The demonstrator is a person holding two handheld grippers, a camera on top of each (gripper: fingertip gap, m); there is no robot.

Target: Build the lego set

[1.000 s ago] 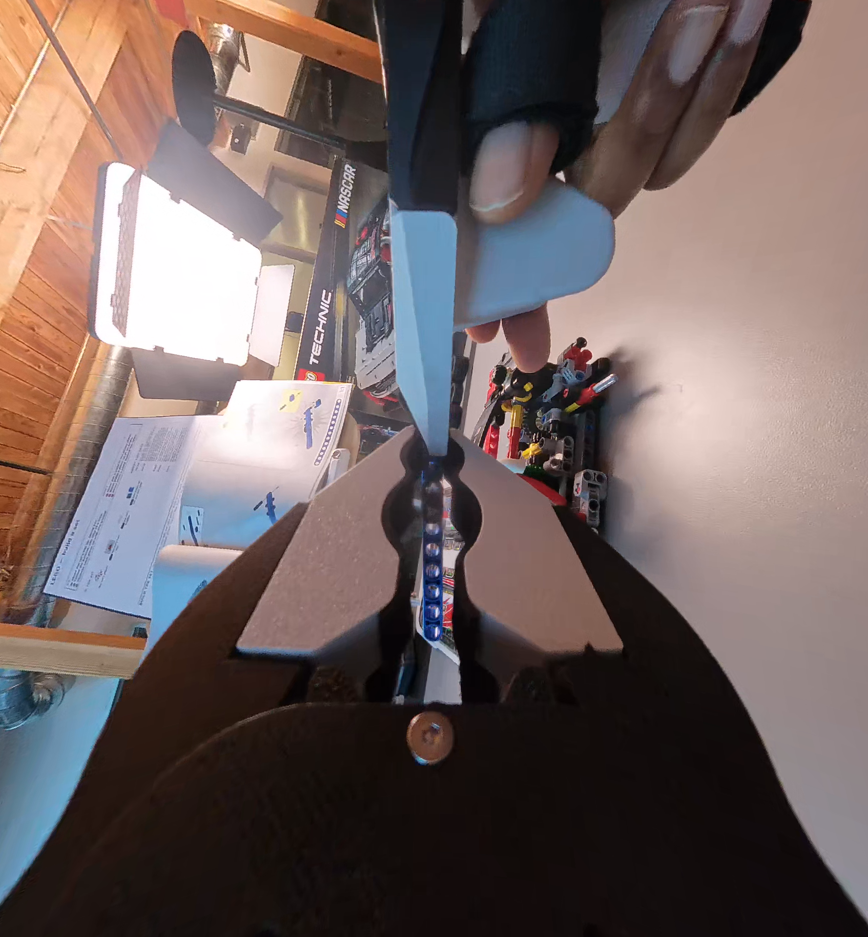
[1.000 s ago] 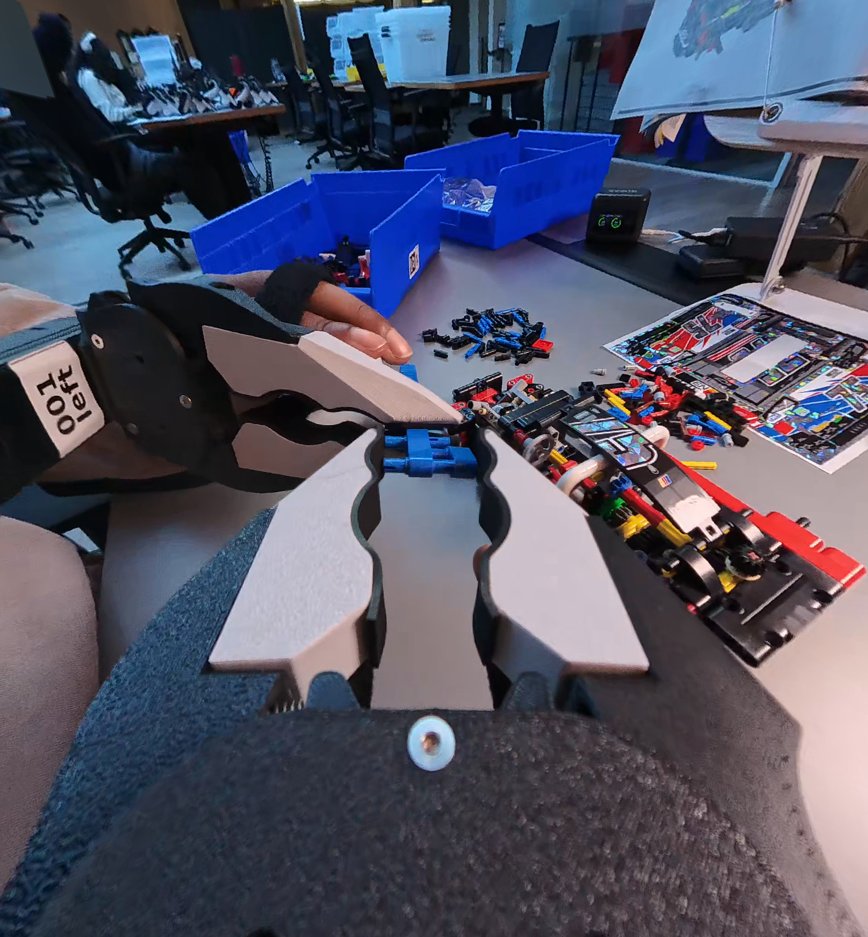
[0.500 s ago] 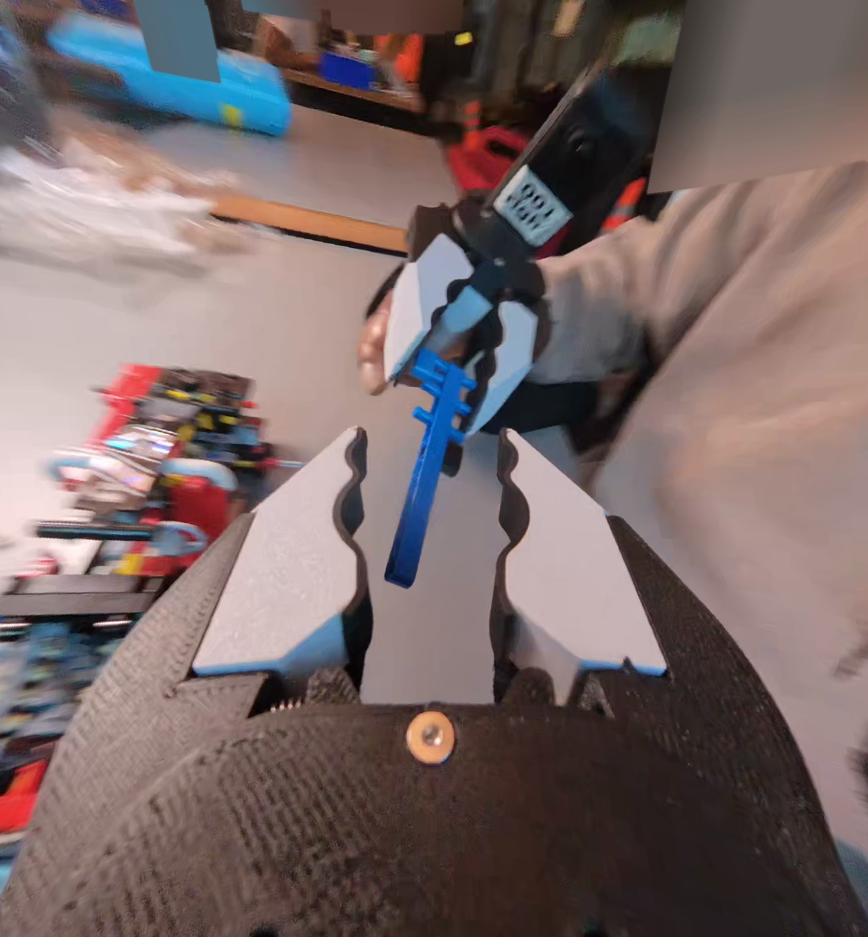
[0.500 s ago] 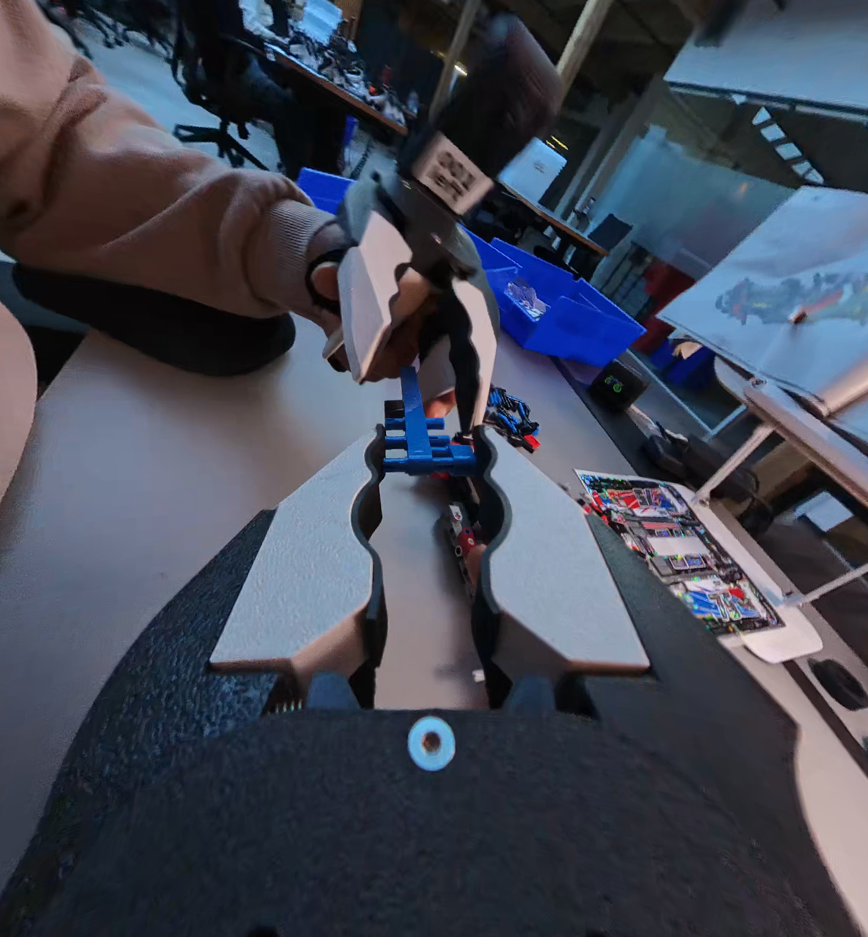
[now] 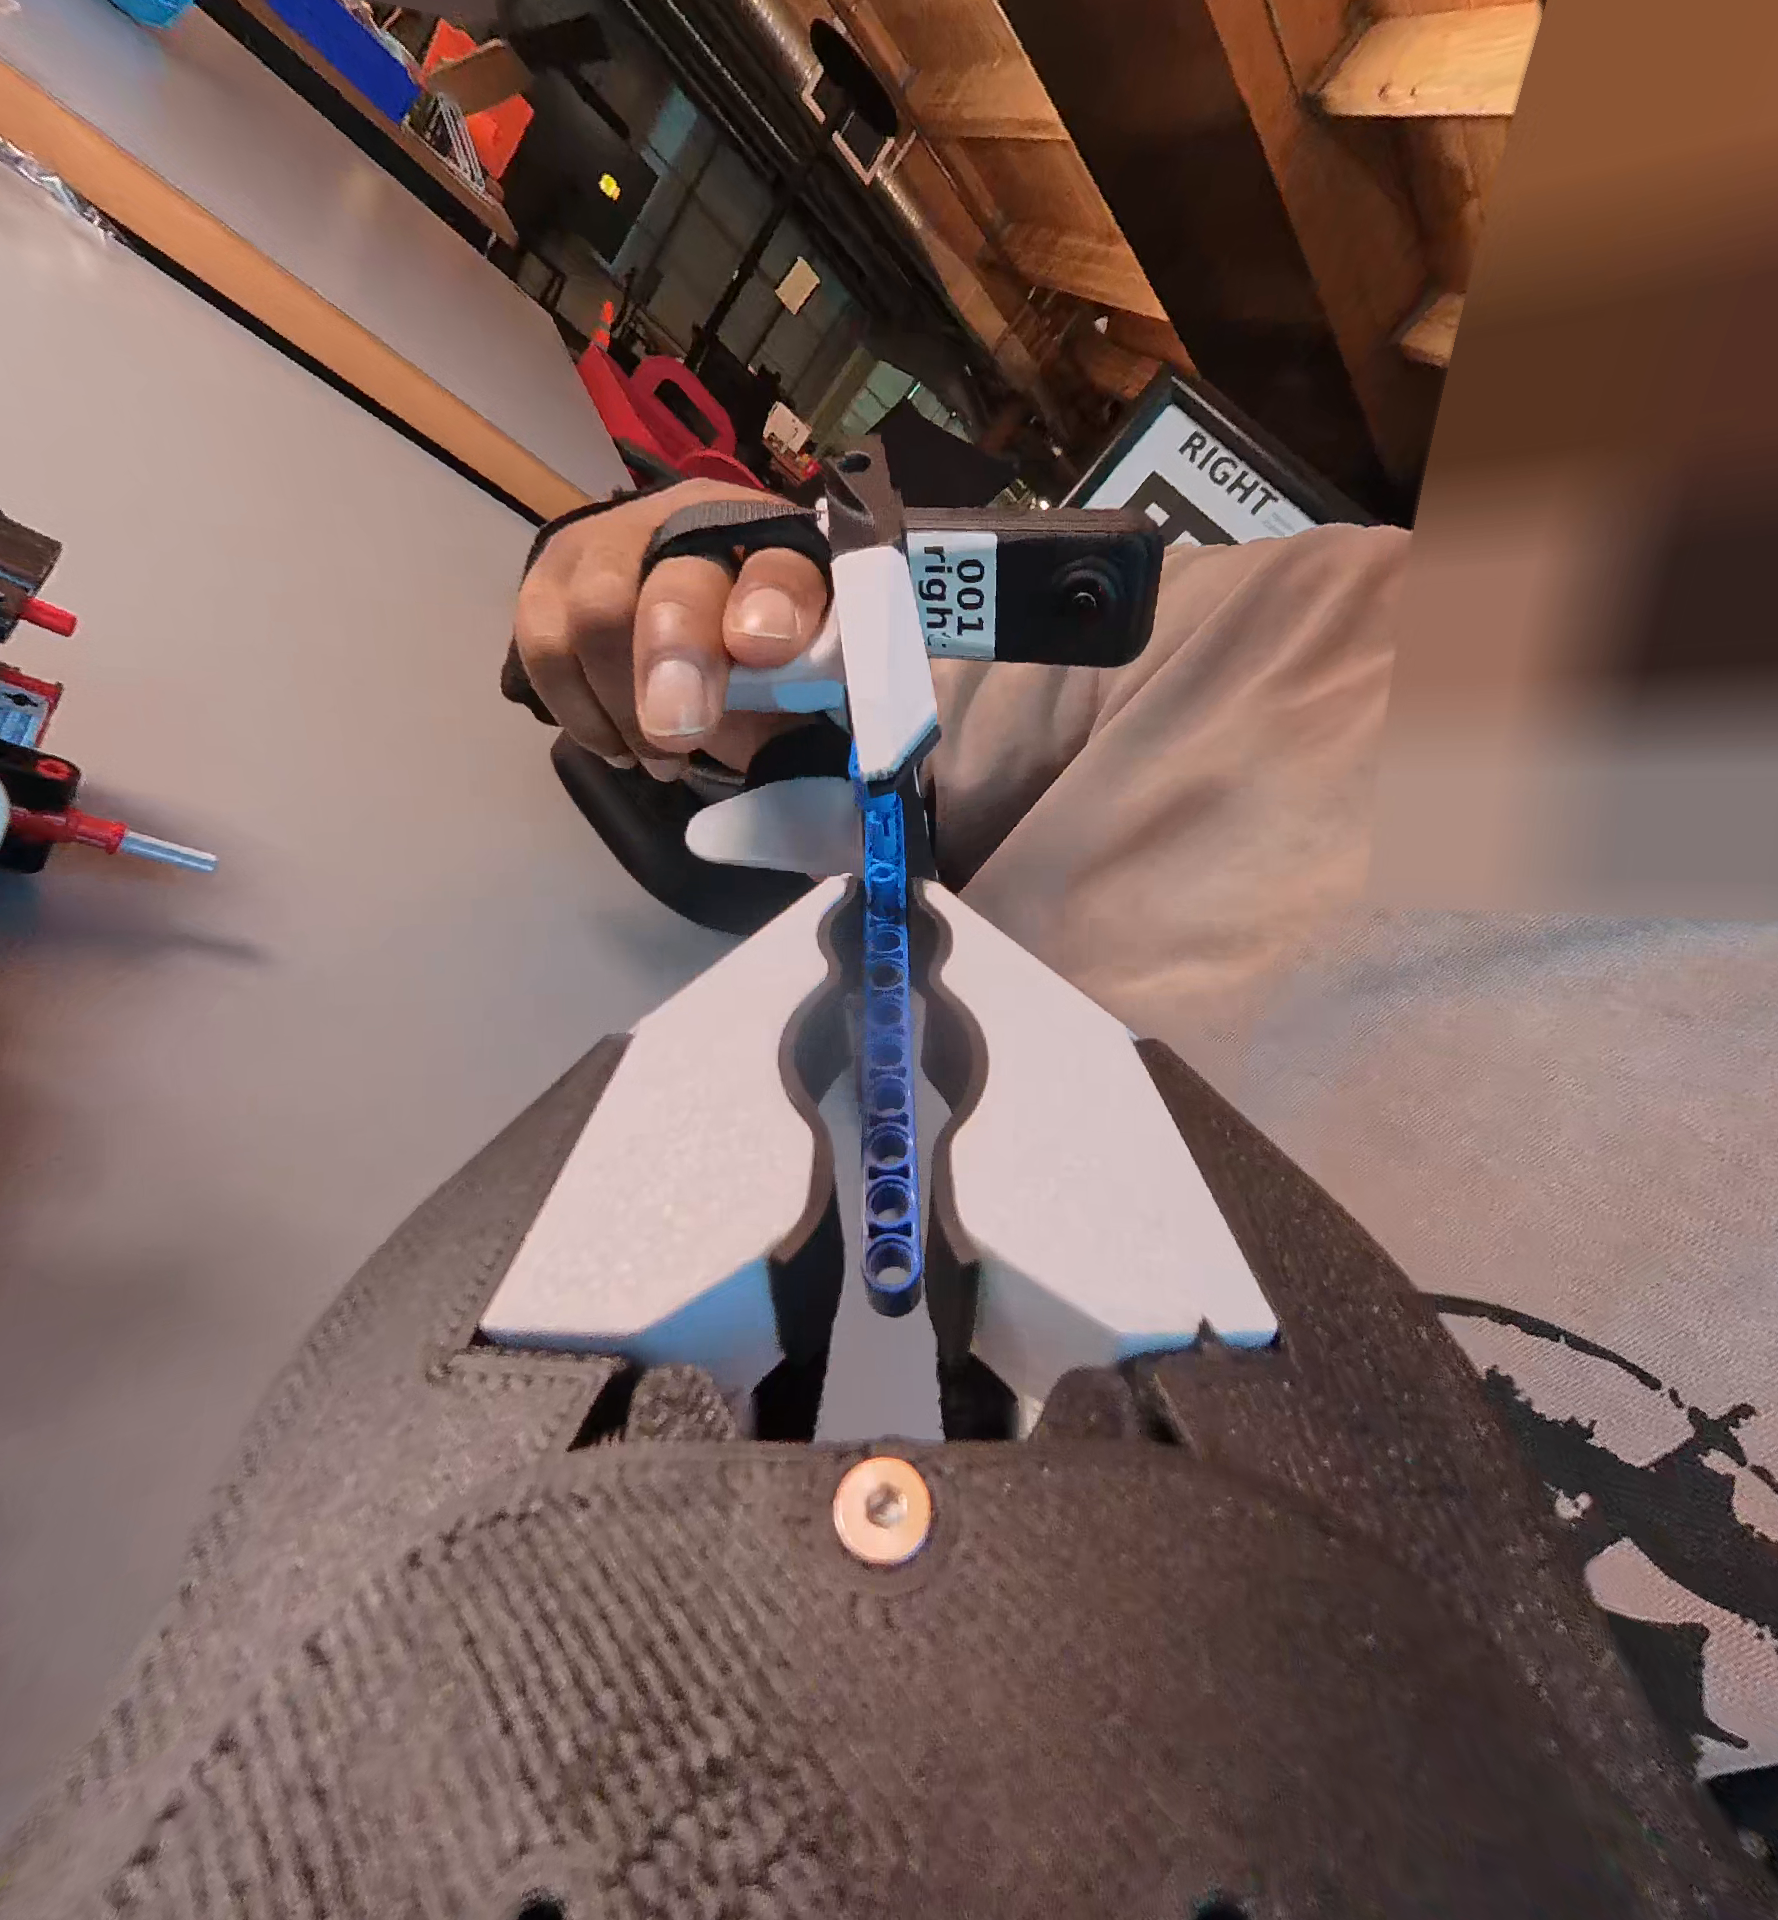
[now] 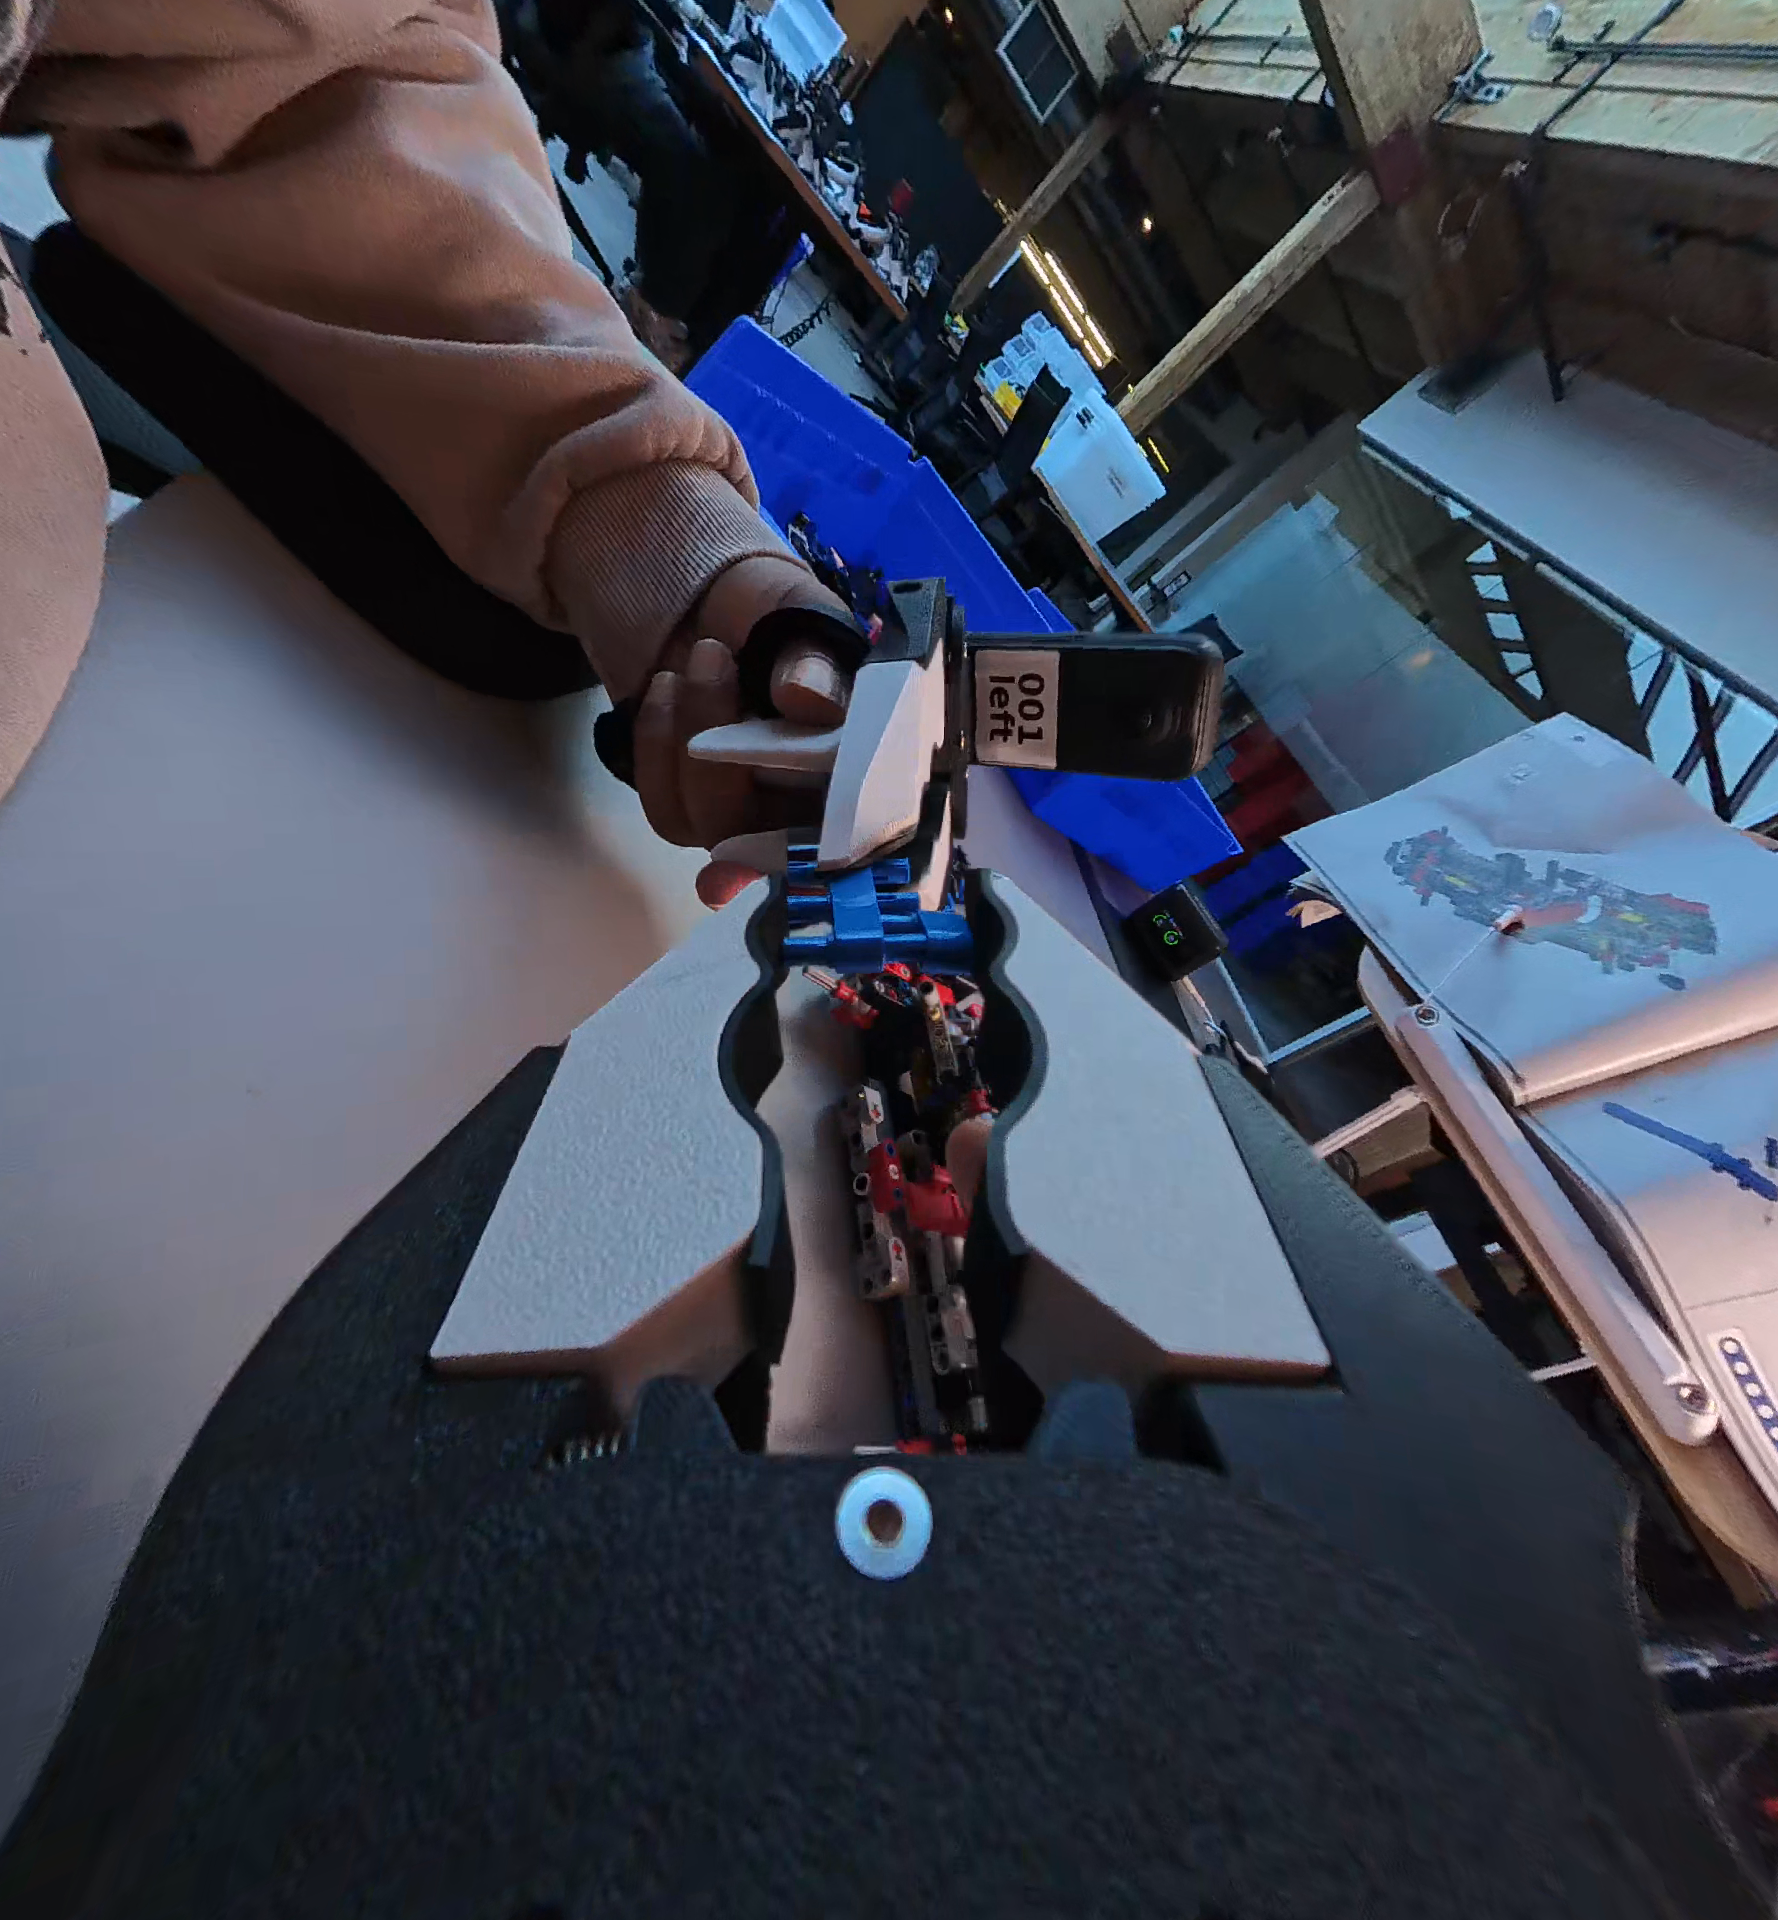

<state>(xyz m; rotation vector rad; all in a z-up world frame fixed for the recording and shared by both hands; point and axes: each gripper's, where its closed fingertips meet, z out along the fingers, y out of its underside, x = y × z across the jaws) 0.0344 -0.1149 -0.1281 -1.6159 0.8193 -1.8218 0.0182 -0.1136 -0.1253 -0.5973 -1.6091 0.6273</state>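
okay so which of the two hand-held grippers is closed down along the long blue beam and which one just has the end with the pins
The left hand-held gripper closes along the long blue beam. The right hand-held gripper clamps only the pin-studded end.

Two tongs (image 5: 887,902) (image 6: 877,914), one blue beam (image 5: 890,1091), two blue bins (image 6: 833,468).

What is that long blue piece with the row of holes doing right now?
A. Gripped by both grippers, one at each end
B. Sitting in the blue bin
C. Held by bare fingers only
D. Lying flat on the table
A: the left gripper is closed on the long blue piece, while the right gripper clamps its far end, above the table.
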